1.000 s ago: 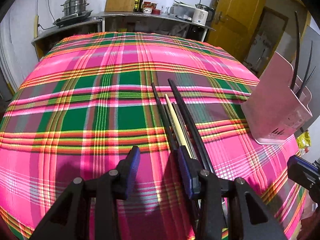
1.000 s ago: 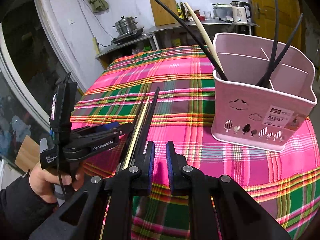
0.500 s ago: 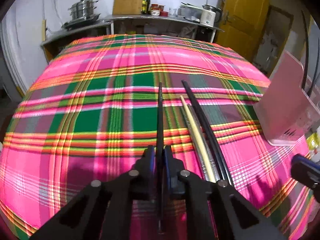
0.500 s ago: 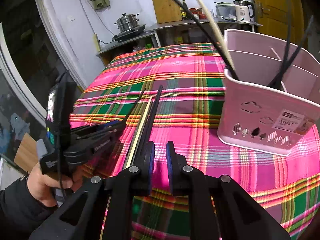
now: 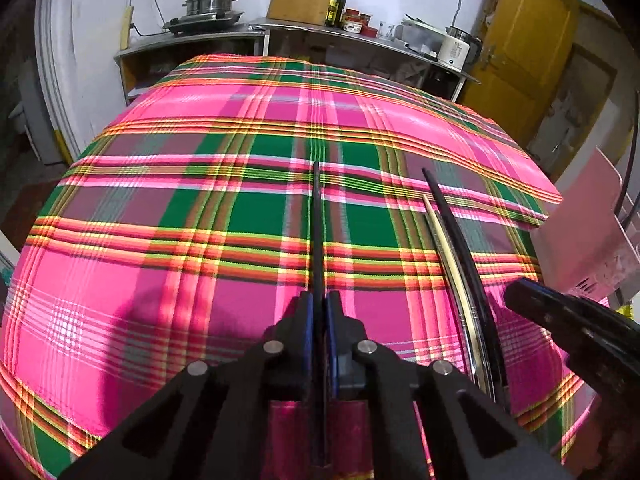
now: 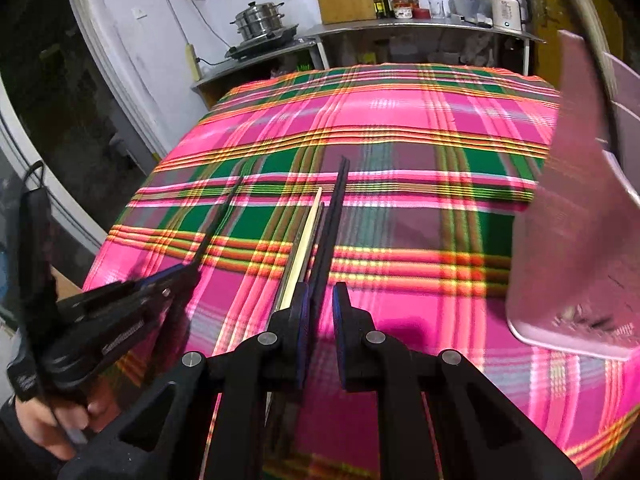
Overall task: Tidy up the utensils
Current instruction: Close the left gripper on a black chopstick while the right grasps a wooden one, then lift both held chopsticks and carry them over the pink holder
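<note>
My left gripper (image 5: 319,312) is shut on a black chopstick (image 5: 317,216) and holds it pointing forward above the plaid cloth; it also shows in the right wrist view (image 6: 192,270). My right gripper (image 6: 320,304) has a narrow gap between its jaws, low over a black chopstick (image 6: 334,216) that lies on the table beside a pale wooden chopstick (image 6: 306,236) and a metal one. The same loose chopsticks show in the left wrist view (image 5: 452,240). The pink utensil basket (image 6: 576,216) stands at the right with chopsticks in it.
The table has a pink and green plaid cloth (image 5: 200,208). Behind it stands a steel counter (image 5: 280,28) with a steamer pot, a wooden board, bottles and a kettle. A yellow door (image 5: 532,32) is at the back right.
My left gripper shut on one black chopstick and lifted it away to the left of the others. My right gripper moved forward and down over the remaining chopsticks, closer to the basket.
</note>
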`<state>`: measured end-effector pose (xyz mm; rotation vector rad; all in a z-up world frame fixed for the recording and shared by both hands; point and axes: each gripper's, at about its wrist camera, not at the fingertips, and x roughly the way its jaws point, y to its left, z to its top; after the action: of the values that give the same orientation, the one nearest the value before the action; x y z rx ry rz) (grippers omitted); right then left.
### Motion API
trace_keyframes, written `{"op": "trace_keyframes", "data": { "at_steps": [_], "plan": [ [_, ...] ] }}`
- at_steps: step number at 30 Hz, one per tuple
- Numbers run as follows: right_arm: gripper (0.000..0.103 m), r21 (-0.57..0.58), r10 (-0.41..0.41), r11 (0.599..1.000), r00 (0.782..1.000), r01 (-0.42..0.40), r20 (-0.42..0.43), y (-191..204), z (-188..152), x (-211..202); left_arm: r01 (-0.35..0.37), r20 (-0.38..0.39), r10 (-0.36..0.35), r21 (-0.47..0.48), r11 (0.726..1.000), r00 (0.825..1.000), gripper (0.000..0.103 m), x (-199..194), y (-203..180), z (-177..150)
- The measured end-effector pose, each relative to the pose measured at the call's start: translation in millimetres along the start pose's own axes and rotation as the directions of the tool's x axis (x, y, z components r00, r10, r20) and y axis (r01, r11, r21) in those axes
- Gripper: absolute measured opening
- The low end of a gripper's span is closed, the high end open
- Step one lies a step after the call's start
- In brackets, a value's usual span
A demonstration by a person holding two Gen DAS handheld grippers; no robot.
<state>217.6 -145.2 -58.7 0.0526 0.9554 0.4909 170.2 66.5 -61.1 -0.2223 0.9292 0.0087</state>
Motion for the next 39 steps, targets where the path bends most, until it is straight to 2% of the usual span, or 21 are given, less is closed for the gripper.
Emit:
{"op": "trace_keyframes", "data": {
  "at_steps": [4, 11, 15, 28, 32, 39],
  "plan": [
    [0.012, 0.003, -0.013, 1.000, 0.999, 0.013, -0.033, -2, 5, 18, 0.024, -0.009, -0.024, -0.006, 1.000, 1.000, 0.009, 1, 5, 3],
    [0.012, 0.031, -0.014, 0.999, 0.999, 0.015, -0.029, -12, 9, 22, 0.046, -0.018, -0.046, 0.009, 0.999, 0.999, 0.009, 7, 6, 12],
    [0.012, 0.033, -0.028, 0.999, 0.999, 0.029, -0.037, -10, 12, 23, 0.052, -0.026, -0.052, 0.031, 0.998, 0.998, 0.017, 10, 2, 19],
    [0.012, 0.010, -0.094, 0.995, 0.994, 0.095, -0.054, -2, 38, 46, 0.015, -0.038, -0.010, 0.121, 0.993, 0.999, 0.017, 28, -9, 43],
    [0.008, -0.006, -0.110, 0.994, 0.992, 0.110, -0.057, 0, 41, 48, -0.010, -0.033, 0.014, 0.130, 0.991, 0.999, 0.007, 31, -10, 47],
    [0.005, -0.014, -0.065, 0.998, 0.997, 0.065, -0.033, 5, 36, 30, 0.056, -0.020, -0.055, 0.067, 0.996, 0.998, 0.006, 16, -1, 47]
  ]
}}
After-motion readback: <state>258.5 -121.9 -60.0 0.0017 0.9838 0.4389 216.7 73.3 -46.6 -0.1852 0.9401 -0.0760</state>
